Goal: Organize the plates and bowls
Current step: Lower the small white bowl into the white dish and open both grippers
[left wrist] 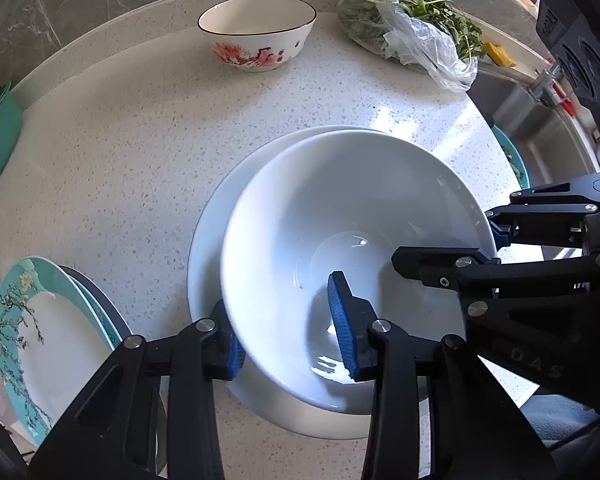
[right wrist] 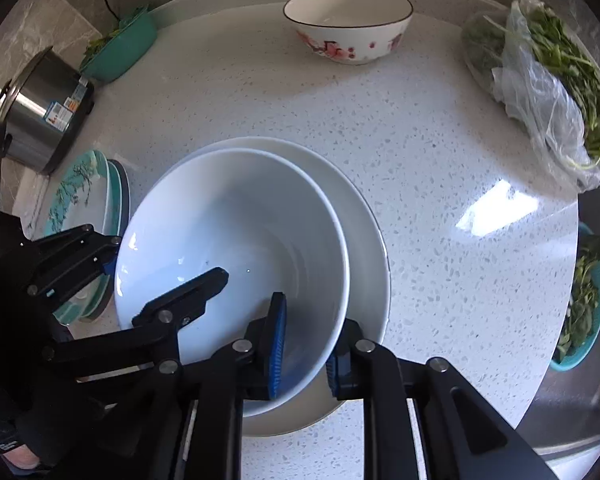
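Note:
A plain white bowl (left wrist: 340, 208) (right wrist: 228, 216) sits nested, off-centre, in a wider white dish (left wrist: 206, 264) (right wrist: 366, 248) on the speckled counter. My left gripper (left wrist: 288, 344) (right wrist: 164, 270) straddles the bowl's near-left rim. One blue pad is outside the wall and the other is well inside, clear of it, so it is open. My right gripper (right wrist: 305, 354) (left wrist: 448, 246) straddles the opposite rim with its pads close on the wall, shut on the bowl. A floral bowl (left wrist: 256, 32) (right wrist: 348, 24) stands at the back. A stack of teal-rimmed plates (left wrist: 40, 340) (right wrist: 84, 200) lies to the left.
A plastic bag of greens (left wrist: 412, 28) (right wrist: 548, 92) lies at the back right, beside the steel sink (left wrist: 540, 128). A teal basket of greens (right wrist: 580, 308) sits at the sink edge. A steel pot (right wrist: 40, 112) and a green basket (right wrist: 120, 48) stand at the back left.

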Tool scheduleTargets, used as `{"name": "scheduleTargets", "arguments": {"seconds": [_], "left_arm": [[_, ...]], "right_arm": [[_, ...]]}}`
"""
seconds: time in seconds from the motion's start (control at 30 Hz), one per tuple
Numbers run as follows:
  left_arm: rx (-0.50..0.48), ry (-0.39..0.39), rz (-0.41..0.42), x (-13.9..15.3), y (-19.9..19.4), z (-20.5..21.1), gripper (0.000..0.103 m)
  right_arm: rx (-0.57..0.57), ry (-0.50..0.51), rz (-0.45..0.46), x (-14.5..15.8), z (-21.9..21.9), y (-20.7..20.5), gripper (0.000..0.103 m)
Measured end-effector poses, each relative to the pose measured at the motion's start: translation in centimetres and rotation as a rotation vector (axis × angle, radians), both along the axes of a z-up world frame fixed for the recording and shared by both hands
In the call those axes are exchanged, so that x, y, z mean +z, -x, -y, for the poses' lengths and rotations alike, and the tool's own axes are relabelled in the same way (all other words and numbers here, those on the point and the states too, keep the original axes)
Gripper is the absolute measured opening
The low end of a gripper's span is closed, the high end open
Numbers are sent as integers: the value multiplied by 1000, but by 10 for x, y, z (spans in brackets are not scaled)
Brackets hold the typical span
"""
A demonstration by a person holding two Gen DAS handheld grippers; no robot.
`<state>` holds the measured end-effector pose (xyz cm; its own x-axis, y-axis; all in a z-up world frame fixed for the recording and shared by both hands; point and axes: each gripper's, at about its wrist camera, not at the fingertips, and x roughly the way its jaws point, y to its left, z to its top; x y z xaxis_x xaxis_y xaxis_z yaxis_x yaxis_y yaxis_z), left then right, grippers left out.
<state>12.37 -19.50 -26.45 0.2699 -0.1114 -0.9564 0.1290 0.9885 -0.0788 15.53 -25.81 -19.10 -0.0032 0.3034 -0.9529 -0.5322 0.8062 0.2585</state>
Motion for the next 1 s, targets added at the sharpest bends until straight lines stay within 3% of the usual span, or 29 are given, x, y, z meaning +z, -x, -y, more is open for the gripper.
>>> {"name": "scheduleTargets", "arguments": {"seconds": [0.37, 0.47, 0.53, 0.6, 0.73, 0.9, 1.0], "left_arm": [[8, 12, 8, 1, 0, 1, 40], [-20, 34, 9, 1, 1, 7, 63], [-36, 9, 9, -1, 2, 15, 69], [-44, 7, 11, -1, 3, 17, 71], [-41, 17, 15, 0, 3, 17, 75], [-30, 32, 41, 6, 1, 15, 84], [-30, 36, 38, 7, 0, 15, 85]], "right_arm": [[-26, -1, 14, 9, 11, 6, 20], [-25, -21, 16, 14, 13, 6, 31], [-11, -6, 35, 15, 10, 9, 32], [-18, -21, 34, 16, 12, 8, 34], [-24, -52, 36, 21, 16, 6, 48], [-39, -90, 23, 25, 25, 4, 51], [-40, -112, 3, 25, 31, 3, 51]]}}
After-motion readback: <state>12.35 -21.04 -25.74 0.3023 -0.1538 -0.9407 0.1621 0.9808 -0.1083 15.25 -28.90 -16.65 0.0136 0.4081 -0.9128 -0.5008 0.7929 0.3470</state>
